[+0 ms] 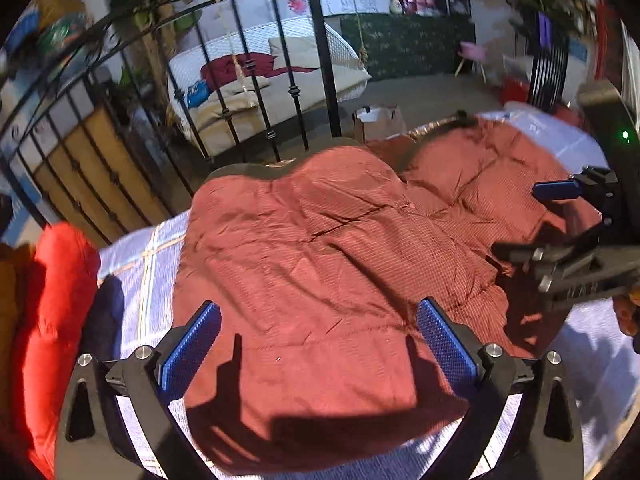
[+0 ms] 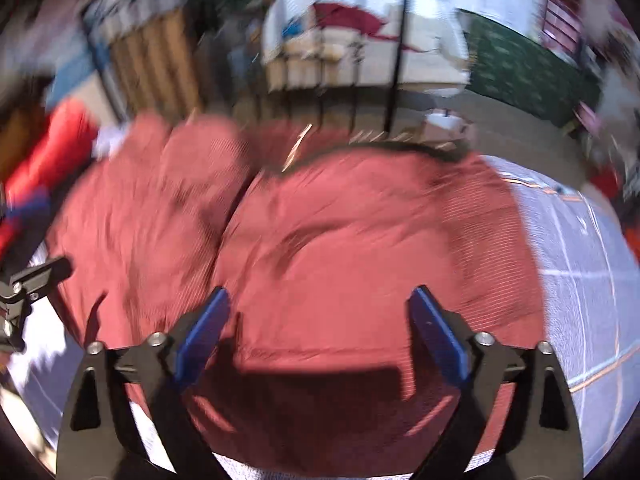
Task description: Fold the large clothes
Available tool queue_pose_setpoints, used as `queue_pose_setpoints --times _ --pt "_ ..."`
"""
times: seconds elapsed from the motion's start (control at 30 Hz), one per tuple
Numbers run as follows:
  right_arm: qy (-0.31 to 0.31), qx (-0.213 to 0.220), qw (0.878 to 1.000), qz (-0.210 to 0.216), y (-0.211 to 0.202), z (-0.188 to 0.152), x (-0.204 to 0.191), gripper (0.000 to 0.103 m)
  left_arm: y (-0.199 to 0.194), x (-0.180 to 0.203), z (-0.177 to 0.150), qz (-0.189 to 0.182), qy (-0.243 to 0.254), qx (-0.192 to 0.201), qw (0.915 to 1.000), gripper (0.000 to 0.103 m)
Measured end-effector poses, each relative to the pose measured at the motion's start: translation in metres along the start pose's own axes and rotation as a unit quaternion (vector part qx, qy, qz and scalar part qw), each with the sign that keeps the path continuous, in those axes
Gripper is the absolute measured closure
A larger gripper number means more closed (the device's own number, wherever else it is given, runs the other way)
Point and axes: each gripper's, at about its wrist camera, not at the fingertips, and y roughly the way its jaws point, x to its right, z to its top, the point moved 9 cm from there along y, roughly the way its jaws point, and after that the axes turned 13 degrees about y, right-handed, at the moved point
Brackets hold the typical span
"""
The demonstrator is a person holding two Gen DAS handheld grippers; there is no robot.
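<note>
**Grippers hover, jaws apart, over red quilted garment**

Garment (image 1: 320, 272) of red quilted fabric lies spread in a puffy, creased heap across a pale checked sheet (image 1: 136, 276), which shows past the garment's left and right edges and along its near hem. The left gripper (image 1: 320, 344) hangs just above the garment's near edge, its blue-padded fingers (image 1: 192, 352) spread wide with nothing between them; their shadows fall on the cloth below. The right gripper (image 2: 320, 332) is likewise released, its fingers wide apart over the near part of the garment and grasping nothing, though the right wrist view is smeared by motion blur. From the left wrist camera, the right gripper also appears to the right of the garment, one blue pad pointing in over the fabric. Left of the garment, at the sheet's edge, sits a bright red bundle of cloth (image 1: 52, 320). Beyond the garment's far edge rises a black wrought-iron railing (image 1: 256, 80), and behind that a white swing bed (image 1: 280, 72) strewn with cushions and a dark red cloth.
</note>
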Motion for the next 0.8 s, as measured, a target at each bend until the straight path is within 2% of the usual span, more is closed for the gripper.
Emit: queue_pose_setpoints --times 0.03,0.1,0.13,0.23,0.47,0.8 --pt "-0.008 -0.01 1.0 -0.018 0.01 -0.005 0.001 0.006 0.012 -0.001 0.001 0.0 -0.005 -0.016 0.9999 0.006" --pt "-0.001 -0.02 0.999 -0.037 0.024 -0.004 0.01 0.006 0.043 -0.019 -0.007 0.004 -0.052 -0.07 0.9962 0.006" --pt "0.006 -0.022 0.999 -0.042 0.028 -0.002 0.016 0.005 0.053 -0.029 -0.012 0.011 -0.072 -0.083 0.9938 0.006" --pt "0.024 -0.037 0.998 -0.045 0.039 0.007 0.03 0.006 0.076 -0.052 -0.025 -0.009 -0.127 -0.094 0.9874 0.005" --pt "0.008 -0.063 0.995 -0.072 0.064 0.013 0.03 0.004 0.097 -0.053 -0.027 -0.027 -0.139 -0.13 0.9814 0.005" --pt "0.012 -0.079 0.994 -0.081 0.078 0.02 0.032 0.004 0.111 -0.046 -0.025 -0.027 -0.133 -0.124 0.9828 0.004"
